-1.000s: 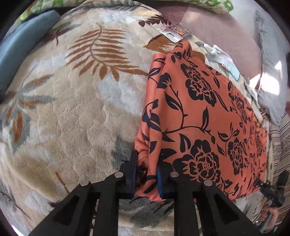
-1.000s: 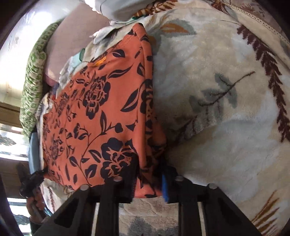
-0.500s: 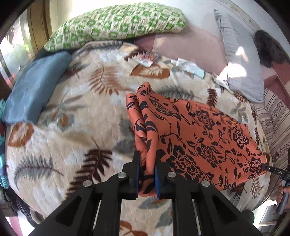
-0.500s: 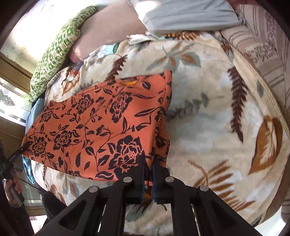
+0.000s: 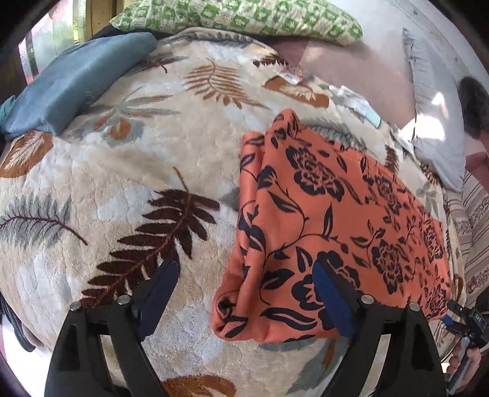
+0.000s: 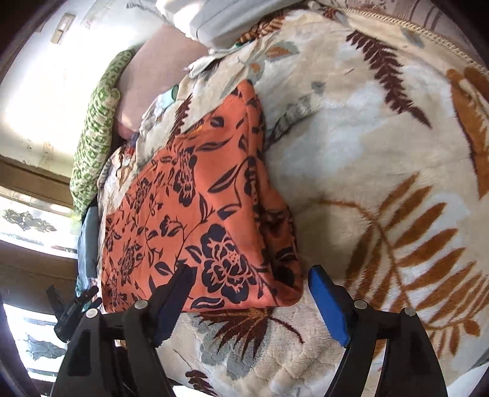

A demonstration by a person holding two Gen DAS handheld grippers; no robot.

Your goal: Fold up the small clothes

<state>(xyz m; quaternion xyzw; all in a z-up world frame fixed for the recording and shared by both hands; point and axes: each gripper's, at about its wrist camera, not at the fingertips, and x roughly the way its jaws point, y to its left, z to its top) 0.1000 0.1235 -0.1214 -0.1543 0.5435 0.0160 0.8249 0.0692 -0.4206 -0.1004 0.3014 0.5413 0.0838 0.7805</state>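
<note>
An orange garment with a black flower print (image 5: 330,220) lies folded flat on a cream leaf-patterned blanket (image 5: 128,171). My left gripper (image 5: 244,290) is open, its jaws wide apart over the garment's near left corner, holding nothing. In the right wrist view the same garment (image 6: 195,213) lies on the blanket (image 6: 382,152). My right gripper (image 6: 250,293) is open over the garment's near right corner, empty. Each gripper shows small at the far edge of the other's view: the right one (image 5: 464,317), the left one (image 6: 70,308).
A blue folded cloth (image 5: 73,79) lies at the far left. A green patterned pillow (image 5: 238,18) and a grey pillow (image 5: 434,122) lie at the back. Small pale cloths (image 5: 357,103) lie behind the garment. A striped sheet (image 5: 473,232) borders the right.
Both grippers were shut on the garment's near corners, holding it up. They have lowered it onto the blanket and opened wide, letting go. The garment now lies flat.
</note>
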